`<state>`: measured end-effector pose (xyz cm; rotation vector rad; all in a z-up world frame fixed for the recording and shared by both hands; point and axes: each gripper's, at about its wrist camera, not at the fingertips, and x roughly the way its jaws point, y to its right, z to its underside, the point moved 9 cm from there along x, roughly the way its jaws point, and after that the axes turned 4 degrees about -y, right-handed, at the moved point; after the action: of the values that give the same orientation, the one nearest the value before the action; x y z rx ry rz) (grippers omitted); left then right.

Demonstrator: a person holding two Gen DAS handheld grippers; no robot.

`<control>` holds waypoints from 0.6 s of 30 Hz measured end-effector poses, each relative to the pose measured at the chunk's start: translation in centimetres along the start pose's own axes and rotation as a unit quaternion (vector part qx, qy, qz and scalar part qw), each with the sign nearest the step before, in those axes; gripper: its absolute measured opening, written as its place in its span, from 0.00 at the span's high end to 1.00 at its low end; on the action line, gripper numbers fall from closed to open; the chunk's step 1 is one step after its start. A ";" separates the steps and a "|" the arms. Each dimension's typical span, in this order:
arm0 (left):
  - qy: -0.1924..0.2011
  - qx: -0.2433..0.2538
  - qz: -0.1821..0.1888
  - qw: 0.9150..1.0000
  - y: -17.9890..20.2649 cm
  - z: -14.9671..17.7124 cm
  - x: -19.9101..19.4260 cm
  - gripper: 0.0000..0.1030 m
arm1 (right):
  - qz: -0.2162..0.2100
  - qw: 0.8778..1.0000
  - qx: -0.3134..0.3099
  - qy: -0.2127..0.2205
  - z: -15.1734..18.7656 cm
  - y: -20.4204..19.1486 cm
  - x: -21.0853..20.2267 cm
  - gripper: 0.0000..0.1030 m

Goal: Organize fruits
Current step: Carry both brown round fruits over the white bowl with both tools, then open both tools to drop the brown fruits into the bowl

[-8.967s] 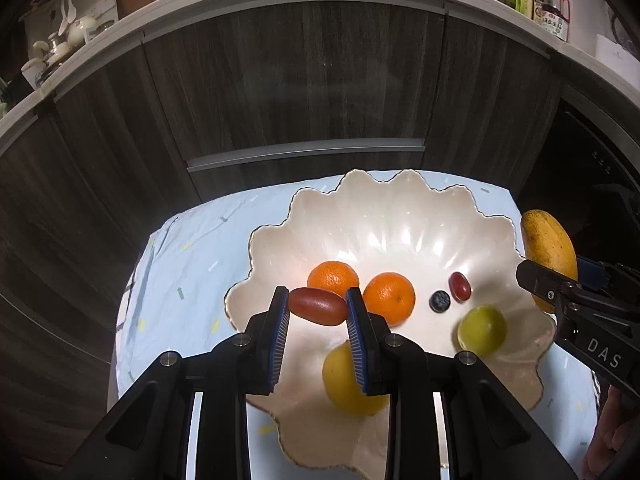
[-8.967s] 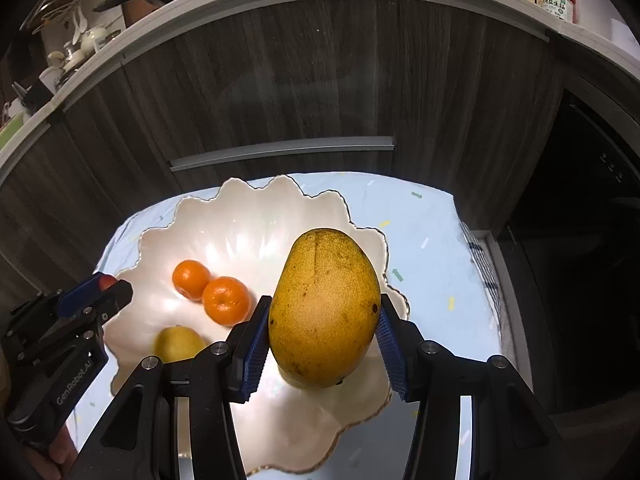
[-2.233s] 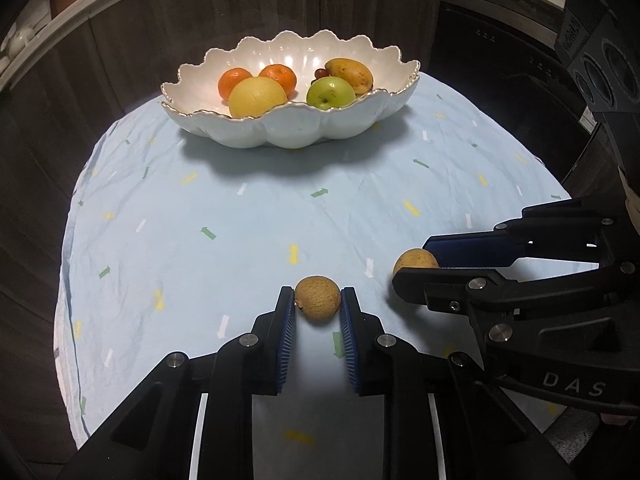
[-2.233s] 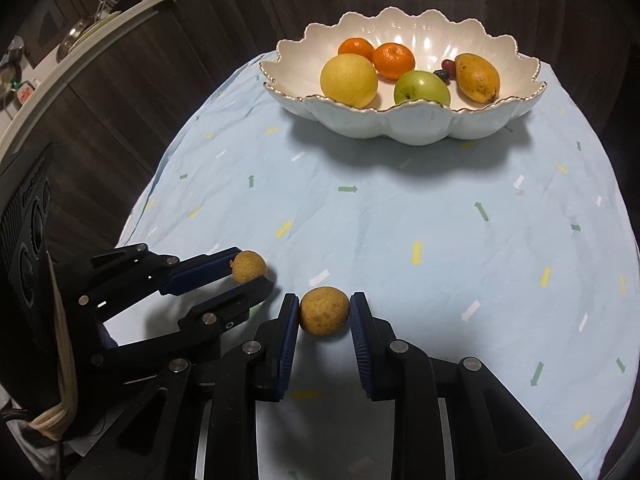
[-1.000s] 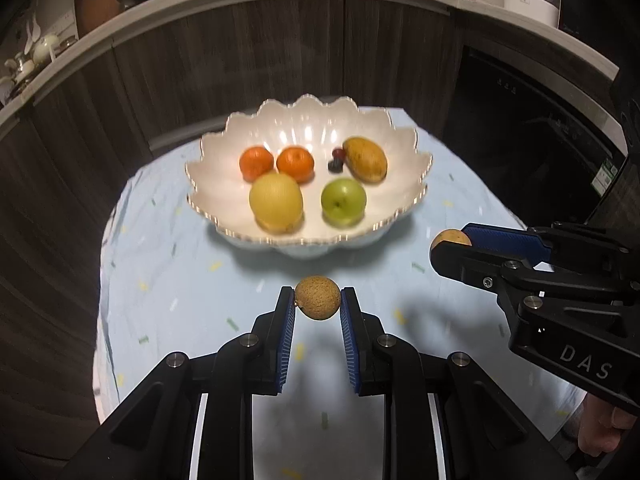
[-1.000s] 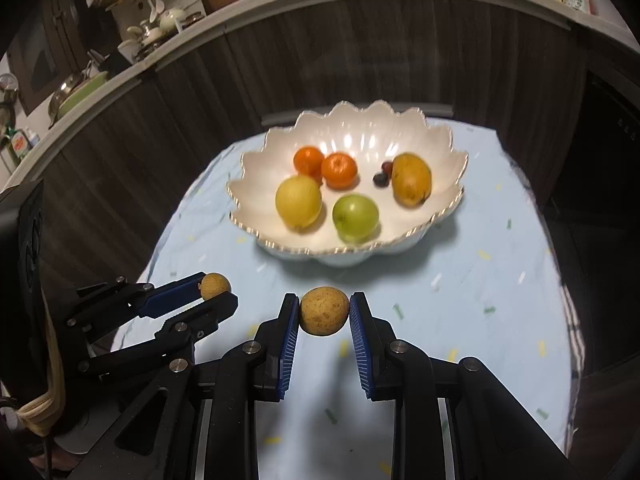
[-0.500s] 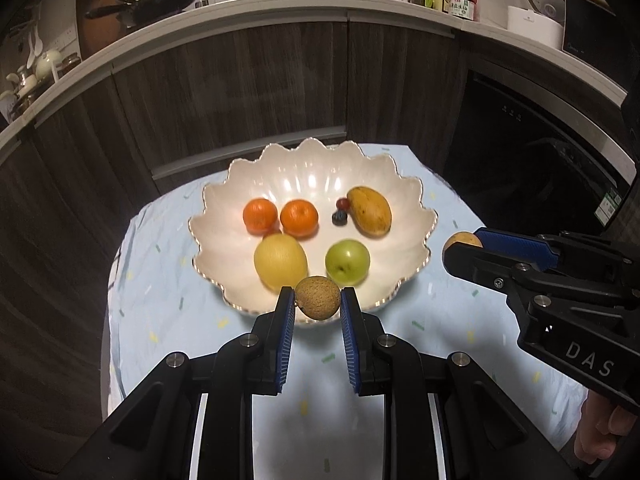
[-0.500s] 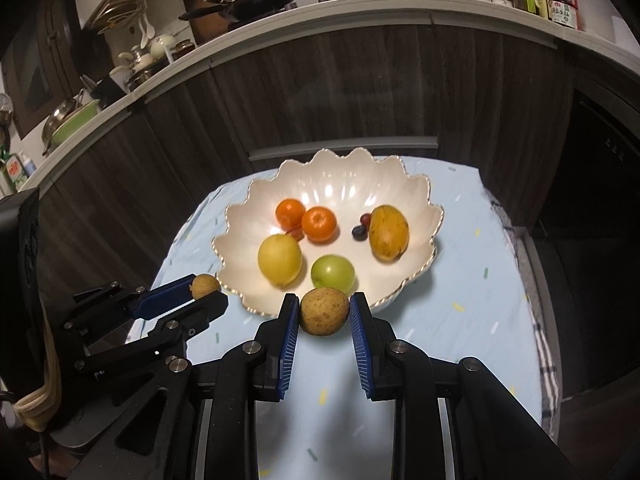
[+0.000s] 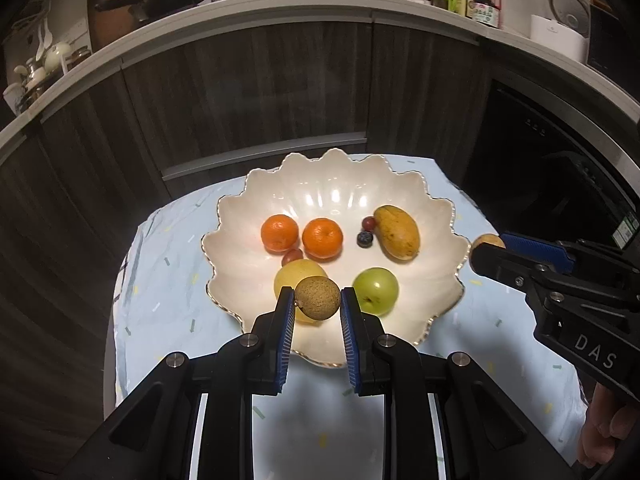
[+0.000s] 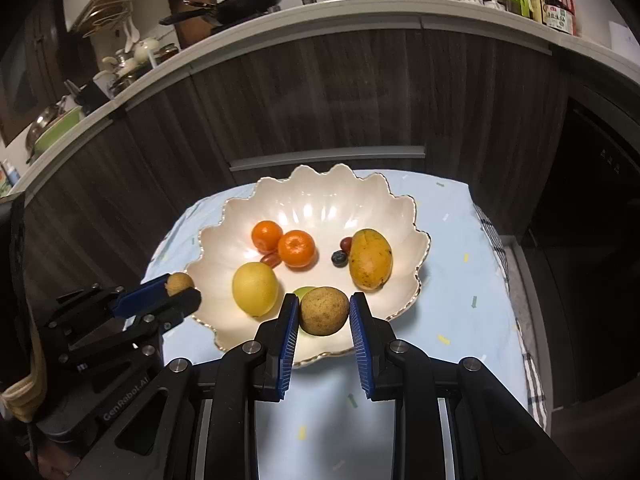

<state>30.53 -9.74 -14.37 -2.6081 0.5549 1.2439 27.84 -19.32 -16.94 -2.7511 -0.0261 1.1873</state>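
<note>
Both my claws have come up from the bench to the bowl [image 9: 440,216]. My left claw [image 9: 317,304] is clamped on one brown fruit [image 9: 318,297], my right claw [image 10: 324,312] on another brown fruit [image 10: 324,310]. Releasing into the bowl looks next.

left gripper [image 9: 317,303] clamped, right gripper [image 10: 324,309] clamped

Bowl [image 9: 434,216]: glossy ceramic-looking white, gilt scalloped rim. Under it, matt light-blue cloth [image 9: 168,280] over the surface. Small brown fruit [image 9: 318,297] in the jaws: rough, dull skin. Jaws: matt black plastic, ribbed blue pads [image 9: 287,336]. Cabinet fronts [image 9: 248,92] behind the bowl: dark matt wood grain.
</note>
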 end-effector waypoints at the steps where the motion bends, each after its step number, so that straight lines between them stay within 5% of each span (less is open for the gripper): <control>1: -0.002 -0.002 -0.002 1.000 -0.2 -0.1 0.3 0.77 | 0.002 1.000 0.002 -0.002 0.0 0.1 0.3 0.73; 18: -0.026 -0.041 -0.019 0.999 -3.7 -0.3 5.3 0.77 | 0.036 0.999 0.022 -0.034 -0.7 0.9 5.1 0.73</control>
<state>35.35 -7.76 -18.20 -2.6314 0.4515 1.3458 31.86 -19.88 -20.28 -2.6953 0.0912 1.2824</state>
